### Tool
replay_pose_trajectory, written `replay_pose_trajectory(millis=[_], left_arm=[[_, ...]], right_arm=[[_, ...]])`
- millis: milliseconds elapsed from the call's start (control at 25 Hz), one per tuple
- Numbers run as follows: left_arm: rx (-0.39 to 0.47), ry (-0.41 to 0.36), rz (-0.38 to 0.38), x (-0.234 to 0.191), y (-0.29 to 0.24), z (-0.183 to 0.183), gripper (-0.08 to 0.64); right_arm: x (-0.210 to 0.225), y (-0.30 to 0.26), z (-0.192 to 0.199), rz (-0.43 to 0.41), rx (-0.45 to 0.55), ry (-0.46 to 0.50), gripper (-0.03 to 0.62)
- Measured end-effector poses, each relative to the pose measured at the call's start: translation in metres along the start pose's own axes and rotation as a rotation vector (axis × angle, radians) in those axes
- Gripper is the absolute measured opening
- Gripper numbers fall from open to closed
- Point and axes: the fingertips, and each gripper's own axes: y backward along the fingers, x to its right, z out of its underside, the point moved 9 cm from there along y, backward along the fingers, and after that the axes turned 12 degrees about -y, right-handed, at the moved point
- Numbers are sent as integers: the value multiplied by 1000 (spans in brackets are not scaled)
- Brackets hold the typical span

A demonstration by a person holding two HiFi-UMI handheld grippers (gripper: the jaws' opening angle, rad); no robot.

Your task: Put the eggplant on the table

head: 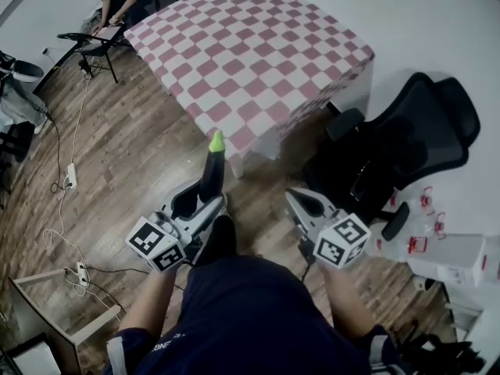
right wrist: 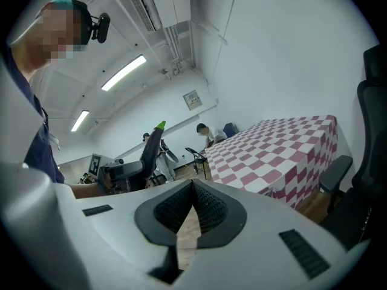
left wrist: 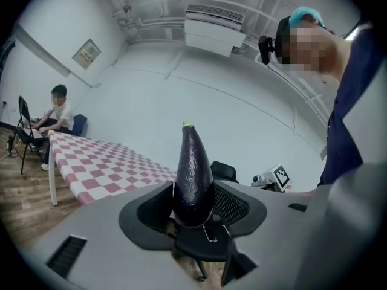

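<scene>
my left gripper [head: 203,200] points nearly level, clamped on the eggplant [head: 212,170], which stands upright between its jaws; the table [head: 258,61] lies ahead. my right gripper [head: 295,200], beside it, is closed and empty.

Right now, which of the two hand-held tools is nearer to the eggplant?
Left. The left tool grips the eggplant between its jaws. The right tool, jaws together and empty, is off to the eggplant's right, apart from it.
</scene>
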Motion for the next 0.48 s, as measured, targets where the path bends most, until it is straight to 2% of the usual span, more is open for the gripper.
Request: replay_pose_trajectory(millis=[480], left_arm=[[-73, 19, 48, -206, -65, -33, 230]], right_arm=[[42, -168, -88, 72, -18, -58, 17]])
